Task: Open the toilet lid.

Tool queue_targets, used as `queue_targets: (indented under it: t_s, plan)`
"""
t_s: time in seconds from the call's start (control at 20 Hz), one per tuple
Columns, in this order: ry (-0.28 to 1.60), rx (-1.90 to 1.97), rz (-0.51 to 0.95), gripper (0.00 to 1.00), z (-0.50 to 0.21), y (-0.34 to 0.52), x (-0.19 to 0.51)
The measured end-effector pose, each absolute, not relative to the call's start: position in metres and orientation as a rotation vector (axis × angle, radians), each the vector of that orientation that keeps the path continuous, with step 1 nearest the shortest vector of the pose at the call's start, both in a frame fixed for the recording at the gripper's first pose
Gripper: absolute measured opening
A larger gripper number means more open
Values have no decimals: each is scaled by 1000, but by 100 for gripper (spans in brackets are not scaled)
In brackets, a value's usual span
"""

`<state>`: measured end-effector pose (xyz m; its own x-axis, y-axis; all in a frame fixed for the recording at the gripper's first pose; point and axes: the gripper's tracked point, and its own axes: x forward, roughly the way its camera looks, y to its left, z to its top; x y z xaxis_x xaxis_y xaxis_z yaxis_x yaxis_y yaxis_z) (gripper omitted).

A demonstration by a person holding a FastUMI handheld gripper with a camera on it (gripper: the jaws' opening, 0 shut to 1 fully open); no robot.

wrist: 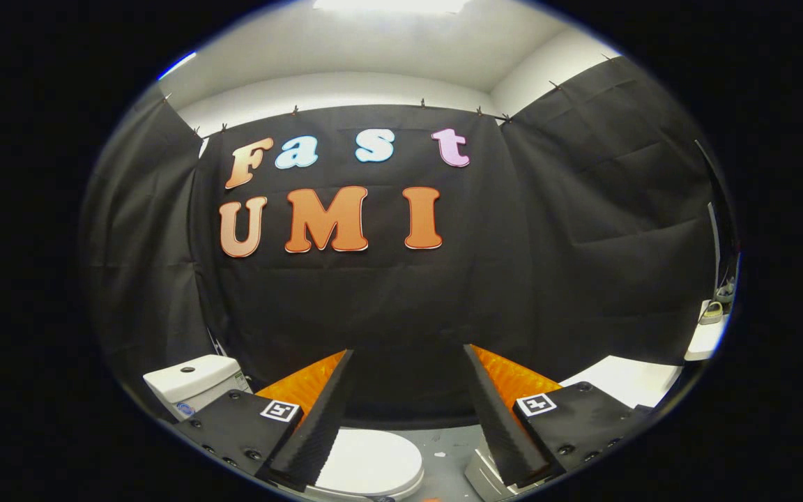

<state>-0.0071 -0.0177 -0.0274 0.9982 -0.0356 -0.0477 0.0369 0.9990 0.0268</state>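
Observation:
A white toilet stands low on the floor below me. Its closed lid [370, 464] lies flat, under and just right of my left finger [318, 425]. Its white tank [192, 383] sits further left, against the black cloth wall. My gripper [408, 362] hovers above the toilet, open wide, with nothing between its fingers. The right finger [502, 425] hangs over the grey floor right of the lid. The front part of the lid is hidden beneath the fingers.
Black cloth walls close the booth behind and on both sides. A white surface [624, 380] lies to the right of the right finger. A pale object [485, 474] sits on the grey floor [447, 446] under the right finger. A white shelf with small items [712, 324] is at far right.

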Motion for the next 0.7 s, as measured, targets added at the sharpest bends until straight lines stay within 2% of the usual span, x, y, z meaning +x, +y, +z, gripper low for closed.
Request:
queue_targets:
  t_s: [0.7]
  plan:
    - [111,67,21,97,-92,3,2]
